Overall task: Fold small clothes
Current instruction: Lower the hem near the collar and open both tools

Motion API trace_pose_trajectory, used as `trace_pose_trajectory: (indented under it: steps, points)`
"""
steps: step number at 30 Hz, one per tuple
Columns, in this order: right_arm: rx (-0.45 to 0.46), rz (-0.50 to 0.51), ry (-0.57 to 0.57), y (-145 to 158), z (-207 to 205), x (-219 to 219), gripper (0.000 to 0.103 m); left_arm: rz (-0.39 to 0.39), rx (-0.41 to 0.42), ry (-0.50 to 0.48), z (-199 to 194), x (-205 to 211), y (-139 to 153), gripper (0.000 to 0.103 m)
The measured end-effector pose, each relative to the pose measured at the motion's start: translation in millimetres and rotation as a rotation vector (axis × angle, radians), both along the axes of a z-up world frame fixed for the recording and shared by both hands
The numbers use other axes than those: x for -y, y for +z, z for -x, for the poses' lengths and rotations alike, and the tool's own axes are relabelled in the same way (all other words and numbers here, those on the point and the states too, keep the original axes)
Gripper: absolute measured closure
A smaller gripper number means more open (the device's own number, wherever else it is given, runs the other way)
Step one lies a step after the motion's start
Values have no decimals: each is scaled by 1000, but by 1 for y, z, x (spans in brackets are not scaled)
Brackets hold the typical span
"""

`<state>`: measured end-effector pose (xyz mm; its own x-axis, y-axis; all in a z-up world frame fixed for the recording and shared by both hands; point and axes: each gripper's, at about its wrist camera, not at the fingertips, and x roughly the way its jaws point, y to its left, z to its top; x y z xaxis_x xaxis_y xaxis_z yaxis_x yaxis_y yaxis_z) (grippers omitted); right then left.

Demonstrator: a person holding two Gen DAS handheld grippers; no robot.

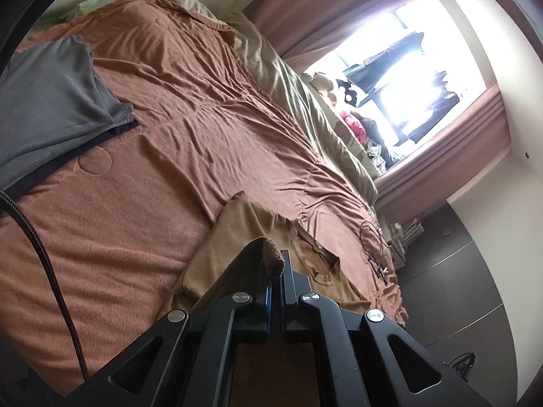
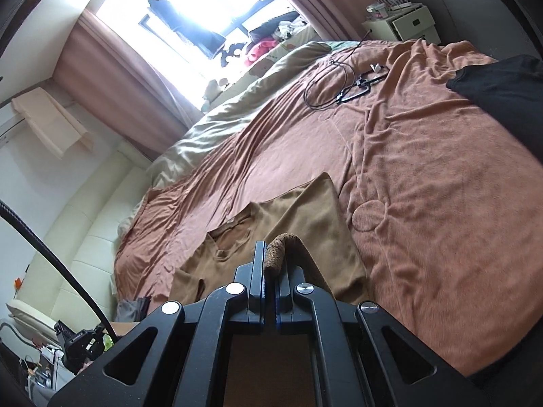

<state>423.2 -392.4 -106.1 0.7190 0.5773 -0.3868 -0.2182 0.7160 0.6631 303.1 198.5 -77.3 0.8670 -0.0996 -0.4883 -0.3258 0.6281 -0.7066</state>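
A tan brown shirt lies on the rust-coloured bedspread, its neckline showing in both views. My left gripper is shut on a bunched edge of this shirt, which sticks up between the black fingers. In the right wrist view the same tan shirt spreads ahead of my right gripper, which is shut on another rolled edge of it. Both held edges are lifted off the bed while the rest of the shirt rests flat.
A grey garment lies on the bedspread at the left, and a black one at the far right. Black cables and a clip sit near the beige duvet. A window with curtains and a bedside cabinet lie beyond.
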Motion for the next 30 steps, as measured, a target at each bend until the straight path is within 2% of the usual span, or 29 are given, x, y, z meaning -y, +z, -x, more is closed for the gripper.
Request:
trace_pose_trajectory:
  steps: [12, 23, 27, 29, 30]
  points:
    - [-106, 79, 16, -14, -92, -35, 103, -57, -142, -26, -90, -20, -34, 100]
    - [-203, 207, 10, -33, -146, -69, 103, -128, -315, -74, -153, -29, -83, 100]
    - [-262, 282, -6, -38, -155, -82, 98, -139, -398, -96, -166, -28, -98, 97]
    - [-263, 320, -2, -33, -154, -89, 93, -147, -412, -112, -168, -28, -97, 90]
    - [-254, 332, 4, -29, -152, -92, 85, -162, -415, -123, -168, -27, -94, 86]
